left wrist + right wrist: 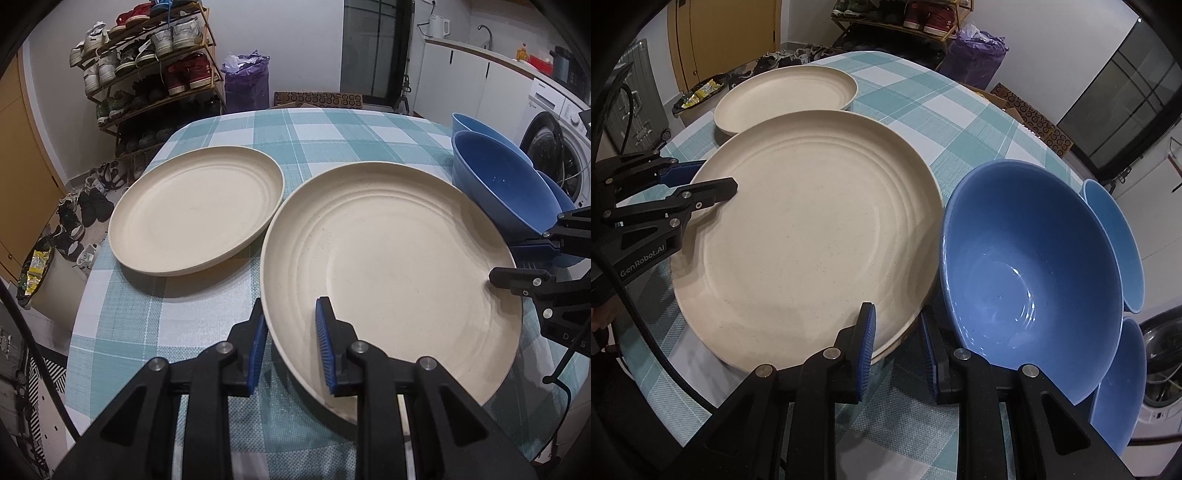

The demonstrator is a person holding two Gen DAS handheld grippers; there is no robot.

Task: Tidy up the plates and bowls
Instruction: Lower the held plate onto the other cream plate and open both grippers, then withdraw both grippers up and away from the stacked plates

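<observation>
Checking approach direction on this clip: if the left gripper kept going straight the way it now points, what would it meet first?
The near rim of the large cream plate: the left gripper is open and already straddles it, one finger inside, one outside.

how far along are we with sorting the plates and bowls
Early on. Nothing looks stacked yet: the far plate lies apart on the table, and three blue bowls sit side by side. In hand: the left tool and right tool, both open, each straddle the near plate's rim. Left: stacking the plates and nesting the bowls.
</observation>
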